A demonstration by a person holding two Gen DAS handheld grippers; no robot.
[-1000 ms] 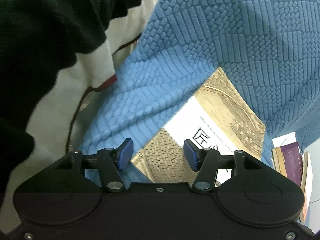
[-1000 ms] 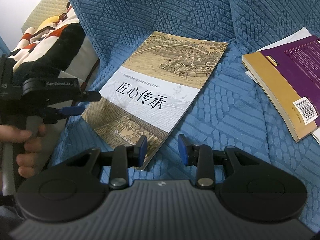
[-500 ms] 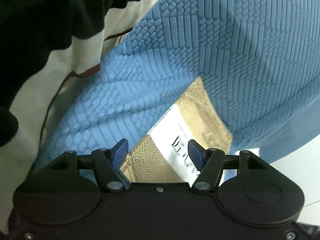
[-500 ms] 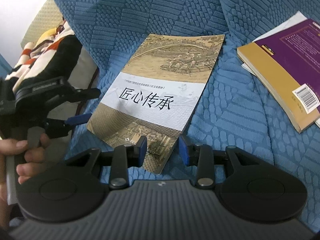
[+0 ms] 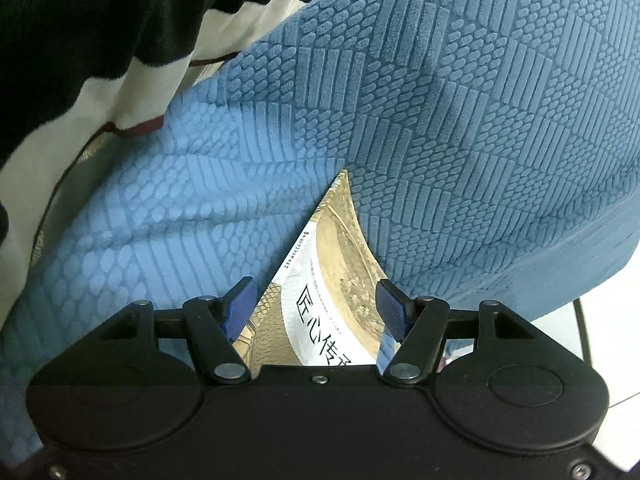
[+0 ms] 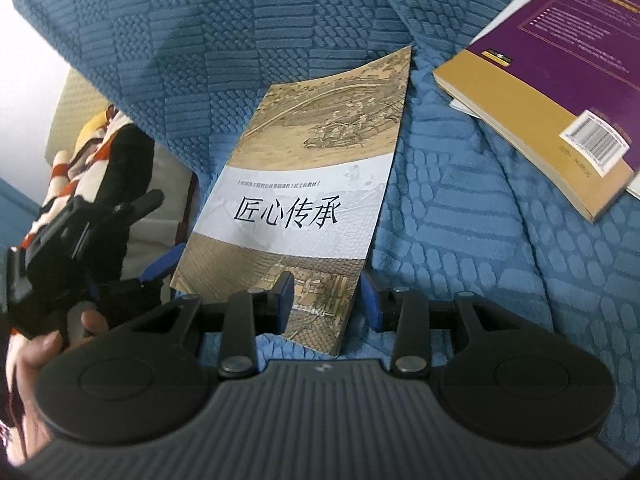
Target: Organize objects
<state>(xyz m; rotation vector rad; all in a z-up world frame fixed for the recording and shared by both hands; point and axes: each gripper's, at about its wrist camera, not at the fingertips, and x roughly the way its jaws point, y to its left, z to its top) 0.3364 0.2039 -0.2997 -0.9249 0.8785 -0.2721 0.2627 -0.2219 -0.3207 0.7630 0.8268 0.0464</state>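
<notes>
A thin book (image 6: 308, 200) with a tan painted cover and a white title band lies flat on the blue textured sofa cover (image 6: 460, 240). My right gripper (image 6: 327, 294) is open at its near right corner; one pad lies over the cover, the other just off the edge. My left gripper (image 6: 156, 232) is at the book's near left corner, held by a person's hand (image 6: 40, 356), with one blue pad beside the corner. In the left wrist view the book (image 5: 324, 280) shows between the pads of the open left gripper (image 5: 315, 310), apart from both.
A thick purple and ochre book (image 6: 560, 92) lies on white paper at the right. A black, white and orange blanket (image 6: 100, 152) is bunched at the left; it fills the upper left as the blanket (image 5: 80, 40). The sofa backrest (image 6: 240, 20) rises behind the thin book.
Both grippers have rolled. The right one has closed in on the book's near right corner. The left jaws have widened a little, and the book now appears narrow between them.
</notes>
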